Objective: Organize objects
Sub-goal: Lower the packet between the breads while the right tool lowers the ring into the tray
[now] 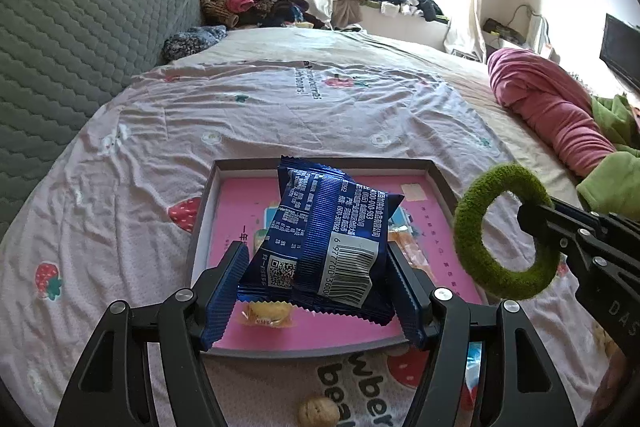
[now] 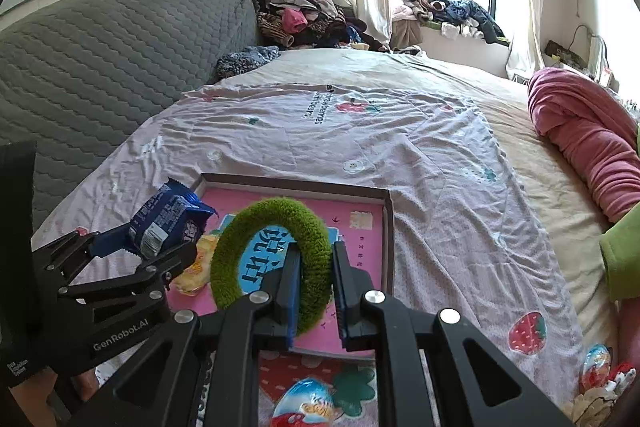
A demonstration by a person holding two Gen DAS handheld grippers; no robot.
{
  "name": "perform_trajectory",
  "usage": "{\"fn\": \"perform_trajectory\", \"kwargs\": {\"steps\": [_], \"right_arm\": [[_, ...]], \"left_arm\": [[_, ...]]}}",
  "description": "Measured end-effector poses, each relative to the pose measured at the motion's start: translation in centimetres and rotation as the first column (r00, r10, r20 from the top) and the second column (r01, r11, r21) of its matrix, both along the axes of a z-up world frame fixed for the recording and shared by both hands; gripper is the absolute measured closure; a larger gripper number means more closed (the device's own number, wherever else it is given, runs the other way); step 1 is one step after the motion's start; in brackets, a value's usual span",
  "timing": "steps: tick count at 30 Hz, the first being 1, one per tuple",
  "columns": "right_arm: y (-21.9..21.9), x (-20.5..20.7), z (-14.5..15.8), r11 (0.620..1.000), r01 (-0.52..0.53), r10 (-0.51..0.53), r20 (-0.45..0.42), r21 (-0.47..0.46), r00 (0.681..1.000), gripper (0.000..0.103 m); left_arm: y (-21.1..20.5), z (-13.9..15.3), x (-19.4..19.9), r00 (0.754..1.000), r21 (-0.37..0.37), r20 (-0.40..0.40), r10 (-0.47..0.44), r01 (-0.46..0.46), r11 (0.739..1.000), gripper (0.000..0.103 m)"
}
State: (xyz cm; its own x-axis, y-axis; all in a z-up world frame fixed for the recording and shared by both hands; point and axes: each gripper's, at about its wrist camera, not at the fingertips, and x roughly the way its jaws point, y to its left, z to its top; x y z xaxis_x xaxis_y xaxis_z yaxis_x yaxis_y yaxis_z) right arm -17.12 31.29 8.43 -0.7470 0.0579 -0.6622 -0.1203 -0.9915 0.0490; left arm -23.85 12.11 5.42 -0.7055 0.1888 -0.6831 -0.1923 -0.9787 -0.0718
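Fingers [image 1: 224,291] of your left gripper [image 1: 318,291] are closed partway on the blue snack packet [image 1: 324,235], pinching its lower sides and holding it above the pink-lined tray [image 1: 440,183] on the bed [image 1: 280,107]. Your right gripper [image 2: 314,287] is nearly closed on the rim of the green fuzzy ring [image 2: 272,255], also over the tray.

The packet is a soft, air-filled foil pouch held only by its edges — squeeze harder and it may buckle or slip; let go from this height and it could land on the yellow wrapped candy [image 1: 266,313] below it or bounce off the low rim. The 2 grippers sit close together, so lowering both at once risks a knock.

Much of the tray floor is hidden behind the packet and ring. The small round thing [image 1: 318,413] on the sheet is cut off, and the foil-wrapped eggs [image 2: 308,405] are partly masked by the right gripper's frame.
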Motion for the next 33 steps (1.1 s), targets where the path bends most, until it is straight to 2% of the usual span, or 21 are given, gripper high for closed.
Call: {"fn": "perform_trajectory", "kwargs": {"steps": [15, 33], "right_arm": [[2.7, -3.1, -2.0, 0.999, 0.039, -0.038, 0.039, -0.017, 0.999, 0.088], [4.5, -6.7, -7.5, 0.997, 0.07, -0.071, 0.154, 0.011, 0.986, 0.088]], "left_arm": [[1.7, -1.3, -2.6, 1.0, -0.012, 0.016, -0.008, 0.008, 1.0, 0.034], [3.2, -6.1, -5.2, 0.996, -0.06, 0.084, 0.007, -0.002, 0.998, 0.034]]}}
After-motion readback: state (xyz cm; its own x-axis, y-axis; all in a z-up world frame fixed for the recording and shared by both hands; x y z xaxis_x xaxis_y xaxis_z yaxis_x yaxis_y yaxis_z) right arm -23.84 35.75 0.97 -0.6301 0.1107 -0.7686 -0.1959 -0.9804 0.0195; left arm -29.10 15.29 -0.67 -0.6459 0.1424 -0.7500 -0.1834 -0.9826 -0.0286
